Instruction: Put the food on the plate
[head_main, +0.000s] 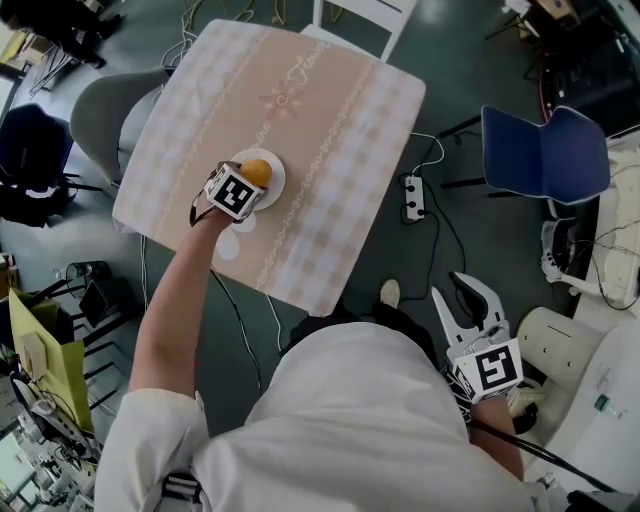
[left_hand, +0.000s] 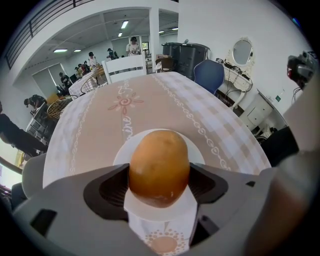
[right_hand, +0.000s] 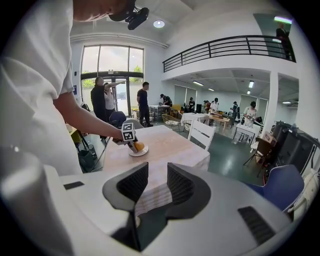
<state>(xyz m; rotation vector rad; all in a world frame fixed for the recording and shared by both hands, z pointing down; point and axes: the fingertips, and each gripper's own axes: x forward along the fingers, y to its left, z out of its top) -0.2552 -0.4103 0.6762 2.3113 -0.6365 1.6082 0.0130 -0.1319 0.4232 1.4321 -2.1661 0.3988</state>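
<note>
While the 2 jaws of the left gripper (left_hand: 159, 189) pinch it from either side, the food (left_hand: 159, 167), a smooth orange-brown oval lump, sits in the lower middle of the left gripper view, right over the white plate (left_hand: 196, 150). Whether its underside touches the plate cannot be told. In the head view, food and plate lie left of centre, on the near left part of the table (head_main: 330, 120), which is covered by a beige checked cloth with a flower pattern. The person's bare left arm reaches up to them from the lower left.

Lower right in the head view, off the table and beside the person's body, is the right gripper (right_hand: 158, 182). Its 2 jaws stand apart with nothing between them.

A blue chair (head_main: 545, 150) stands at the right, a white chair (head_main: 365, 15) at the top edge, and a power strip (head_main: 412, 197) lies on the floor beside the table.
</note>
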